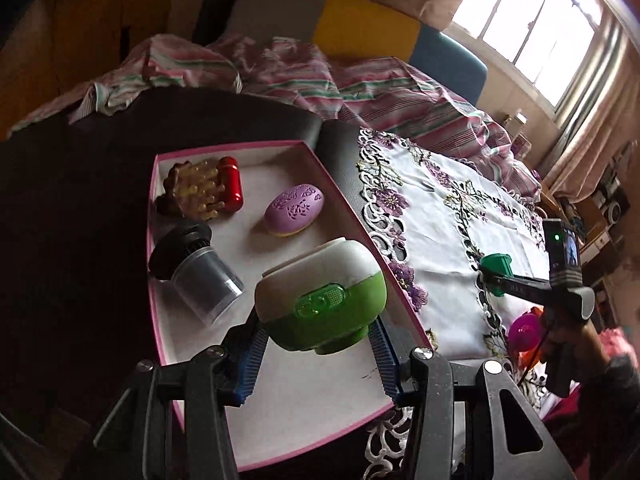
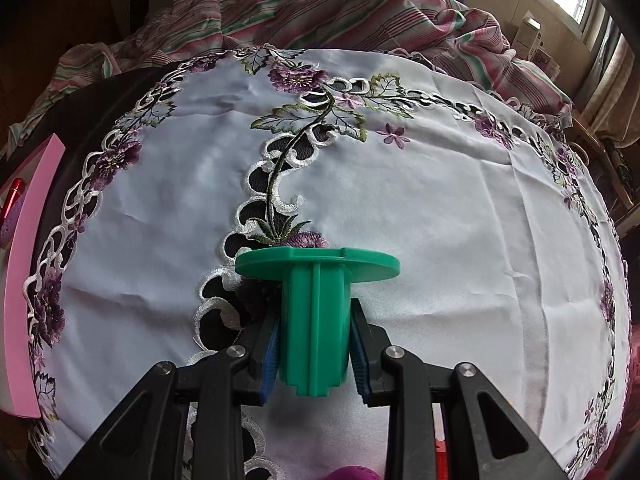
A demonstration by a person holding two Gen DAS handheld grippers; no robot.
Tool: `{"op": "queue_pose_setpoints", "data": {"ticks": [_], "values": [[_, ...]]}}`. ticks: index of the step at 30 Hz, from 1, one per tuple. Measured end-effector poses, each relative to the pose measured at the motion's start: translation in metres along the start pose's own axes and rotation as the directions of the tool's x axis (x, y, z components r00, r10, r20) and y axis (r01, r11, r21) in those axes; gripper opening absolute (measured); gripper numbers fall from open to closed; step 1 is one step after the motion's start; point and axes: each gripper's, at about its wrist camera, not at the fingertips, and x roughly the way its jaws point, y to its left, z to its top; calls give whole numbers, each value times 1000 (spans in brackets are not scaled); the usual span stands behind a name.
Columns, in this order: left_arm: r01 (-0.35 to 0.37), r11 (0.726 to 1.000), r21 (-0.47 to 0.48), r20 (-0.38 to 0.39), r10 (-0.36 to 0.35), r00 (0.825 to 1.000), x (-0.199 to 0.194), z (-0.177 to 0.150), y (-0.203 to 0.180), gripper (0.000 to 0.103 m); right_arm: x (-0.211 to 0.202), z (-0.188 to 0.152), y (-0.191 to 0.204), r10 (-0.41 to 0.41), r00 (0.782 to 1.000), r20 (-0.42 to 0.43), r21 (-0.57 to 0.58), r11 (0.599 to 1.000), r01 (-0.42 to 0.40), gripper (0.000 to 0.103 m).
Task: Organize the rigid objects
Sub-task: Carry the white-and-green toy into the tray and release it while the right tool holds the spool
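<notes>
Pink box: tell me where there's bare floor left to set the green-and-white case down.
The pink box is crowded along its far-left side: massager, red bottle, black-lidded jar. Bare lining lies between the purple oval and the jar, and across the near end under the green-and-white case.

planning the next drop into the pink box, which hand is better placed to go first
Left. Its fingers already hold the green and white case over the pink box. The right gripper holds the green spool out over the embroidered cloth, beside the box.
</notes>
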Motion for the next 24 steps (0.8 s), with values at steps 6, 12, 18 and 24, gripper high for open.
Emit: {"op": "queue_pose_setpoints", "data": {"ticks": [6,12,18,24], "values": [[18,998,-53,-76,-22,997,37,20,0,49,0,1,0,1,1000,-1,-2,1000,-1,30],[-14,998,-57,-118,7,993,78,44,-4,49,1,1,0,5,1000,-4,-1,1000,-5,30],[-32,996,-81,-137,21,990,101,56,-1,48,0,2,0,9,1000,-5,-1,1000,-9,30],[-34,999,-42,-118,29,993,94,50,-5,57,1,3,-1,11,1000,-7,1,1000,-11,30]]}}
